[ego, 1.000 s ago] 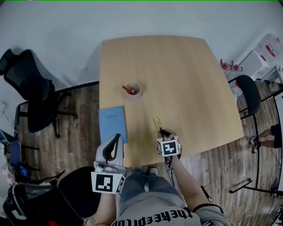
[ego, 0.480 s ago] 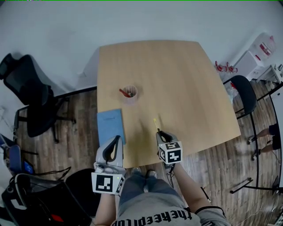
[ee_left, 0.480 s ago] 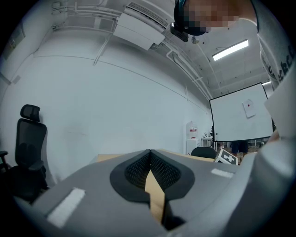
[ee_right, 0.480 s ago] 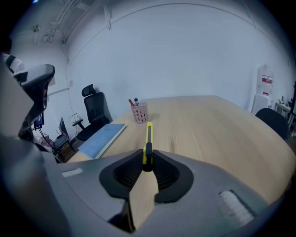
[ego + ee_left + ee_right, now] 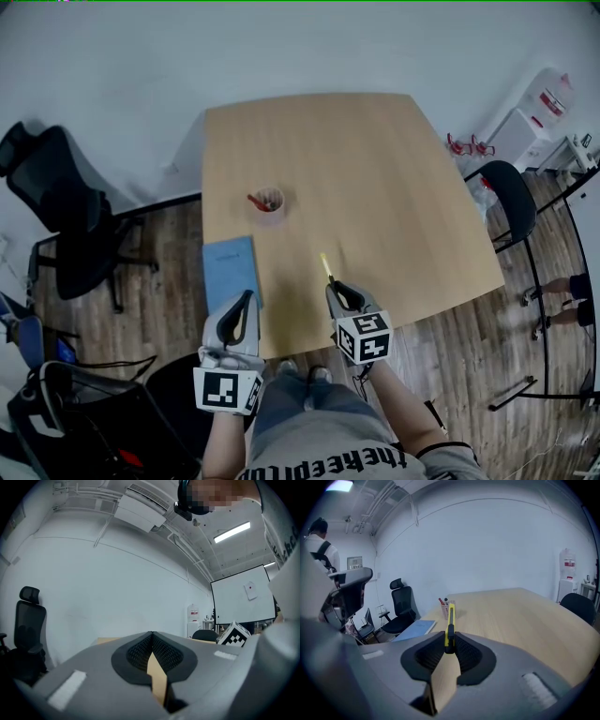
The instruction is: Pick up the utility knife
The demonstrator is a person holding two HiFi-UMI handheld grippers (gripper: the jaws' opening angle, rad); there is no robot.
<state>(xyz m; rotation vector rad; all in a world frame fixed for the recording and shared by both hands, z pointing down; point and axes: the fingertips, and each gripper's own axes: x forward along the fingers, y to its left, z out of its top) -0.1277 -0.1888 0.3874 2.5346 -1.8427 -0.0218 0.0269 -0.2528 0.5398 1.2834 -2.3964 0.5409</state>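
The left tool (image 5: 247, 298) is held nearest the person, level, at the near left corner of the worktop (image 5: 375, 169). Its left marker cube (image 5: 225, 389) is carried at the rear, close to the person's body. In the left gripper view its jaws are seen brought together tip to tip, and nothing is gripped between them.

The right tool (image 5: 334, 287) is held just beside it, on the person's right, over the near edge of the worktop, and is tilted forward and downward. The right marker cube (image 5: 364, 337) is mounted behind the jaws. In the right gripper view the jaws are seen clamped on the rear end of the utility knife (image 5: 450, 619). The yellow knife is gripped edge-up between the ribbed pads, is held above the worktop surface and projects straight ahead of the jaws toward the middle of the worktop.

Just beyond the left tool, a blue notebook (image 5: 232, 270) is laid flat along the left edge of the worktop. Farther on, a cup (image 5: 269, 202) containing red pens (image 5: 258, 201) is set upright, well apart from the knife.

To the left of the worktop, a black office chair (image 5: 66, 216) is placed on the wooden floor (image 5: 169, 281). A second chair (image 5: 511, 202) is placed at the right edge of the worktop. The far side is bounded by a white wall (image 5: 300, 47)
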